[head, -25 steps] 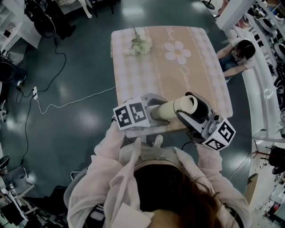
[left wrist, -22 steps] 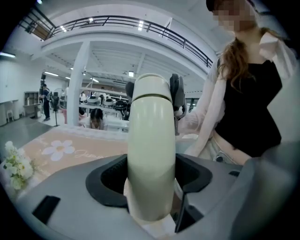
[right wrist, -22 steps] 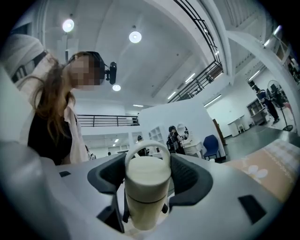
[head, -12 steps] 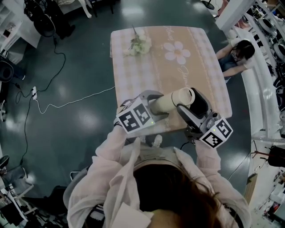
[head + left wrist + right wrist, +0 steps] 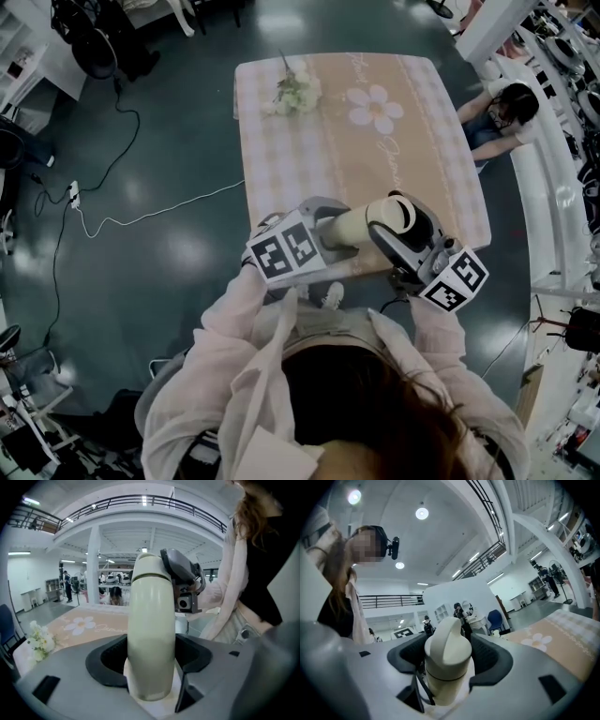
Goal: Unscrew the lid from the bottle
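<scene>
Now the left tongs (image 5: 151, 663) clench the bottle (image 5: 151, 611) above the counter's (image 5: 309, 150) near edge, and only the right gripper view shows the right tongs (image 5: 446, 665) just closing round its lid (image 5: 449, 644).

The bottle (image 5: 352, 228) lies on its side straight ahead of me, above the near end of the table (image 5: 281, 159), which runs away toward twelve o'clock. My left claw (image 5: 323, 225) clasps the bottle's base on the nine o'clock side. My right claw (image 5: 401, 223), whose jaws have just been closing, has the lid (image 5: 392, 215) between them on the three o'clock side. Flowers (image 5: 295, 92) lie on the table's far corner at eleven. A cable (image 5: 141, 217) trails across the floor around ten, and a person (image 5: 497, 112) sits beside the table at two.
</scene>
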